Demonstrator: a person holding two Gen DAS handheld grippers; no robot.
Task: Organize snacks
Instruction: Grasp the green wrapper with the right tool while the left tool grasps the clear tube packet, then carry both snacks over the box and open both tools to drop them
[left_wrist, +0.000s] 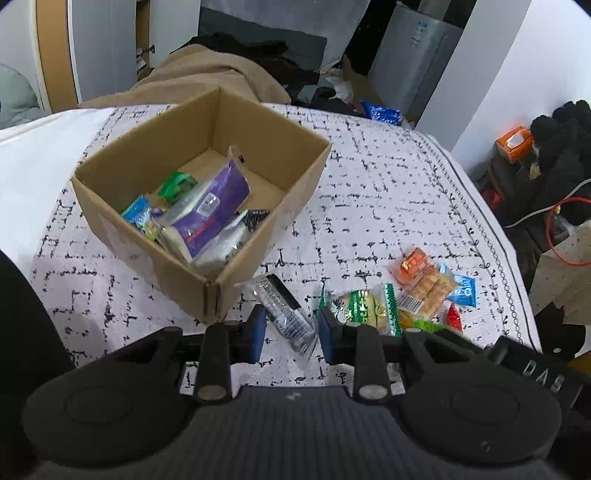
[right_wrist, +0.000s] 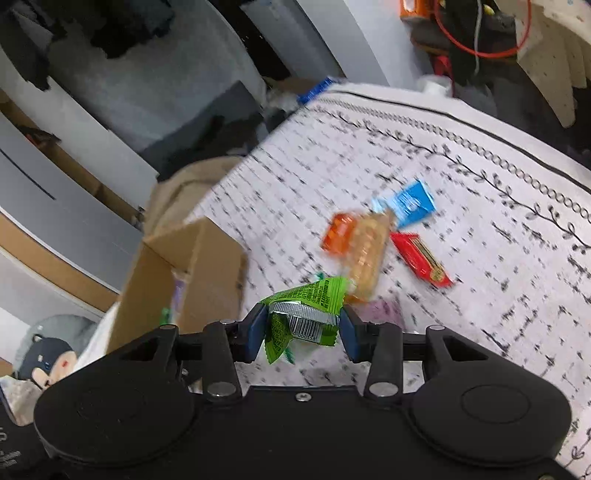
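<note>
The left gripper (left_wrist: 291, 330) has a black and clear snack packet (left_wrist: 286, 314) between its 2 blue pads (left_wrist: 257, 332), and the packet hangs there tilted, with its lower end below the pads, so the gripper is clamped on it. Just behind this gripper stands an open cardboard box (left_wrist: 258, 243) on a white cloth with black dashes (left_wrist: 369, 192). Inside the box lie a purple packet (left_wrist: 214, 210), a green packet (left_wrist: 175, 184) and a small blue packet (left_wrist: 138, 214), close together on its left side. To the right of the left gripper, several snacks lie in a loose group on the cloth: a green and gold packet (left_wrist: 364, 306), a clear packet of orange crackers (left_wrist: 424, 280), a blue packet (left_wrist: 463, 291) and a red one (left_wrist: 454, 317), of which only a part is visible. The right gripper (right_wrist: 303, 328) is closed on a bright green packet (right_wrist: 306, 306), which is folded between the pads, with a silver seam and a barcode facing the camera. In the right wrist view, which is blurred, the crackers (right_wrist: 364, 247), the blue packet (right_wrist: 410, 201) and the red packet (right_wrist: 419, 258) lie on the cloth beyond this gripper, and the corner of the box (right_wrist: 207, 273) is at the left. A beige blanket (left_wrist: 207, 74) lies behind the box.
</note>
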